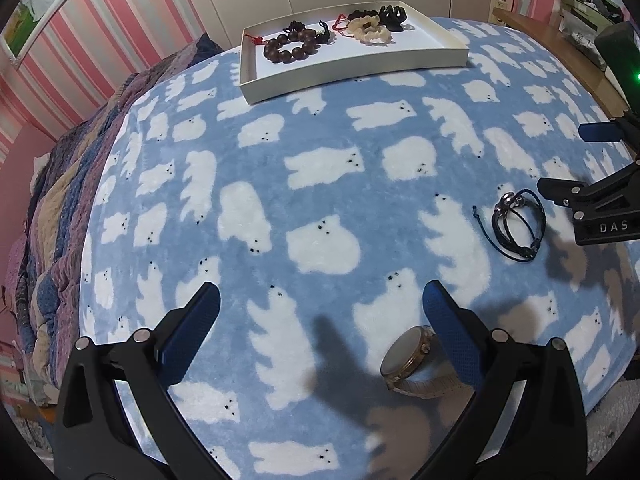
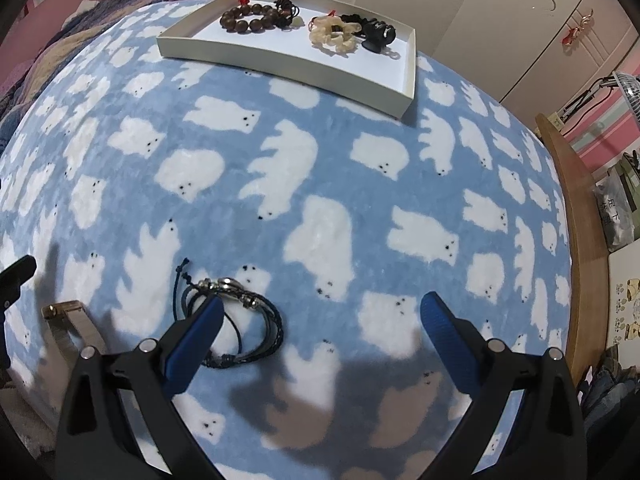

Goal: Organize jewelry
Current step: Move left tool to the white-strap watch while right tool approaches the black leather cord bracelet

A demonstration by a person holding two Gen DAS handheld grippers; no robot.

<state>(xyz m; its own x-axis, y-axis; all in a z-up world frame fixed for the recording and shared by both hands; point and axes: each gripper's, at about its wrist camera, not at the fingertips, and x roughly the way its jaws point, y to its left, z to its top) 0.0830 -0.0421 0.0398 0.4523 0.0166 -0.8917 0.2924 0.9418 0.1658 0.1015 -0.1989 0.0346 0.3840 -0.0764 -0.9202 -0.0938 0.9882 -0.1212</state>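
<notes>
In the left wrist view we find the tray on the blanket at upper centre, with the bead bracelet in its left part and the scrunchie and hair claw to the right. The cord bracelet lies at the right edge of the frame, the watch at lower centre, well apart from the tray.

Blue polar-bear blanket, striped quilt, pink striped wall.
</notes>
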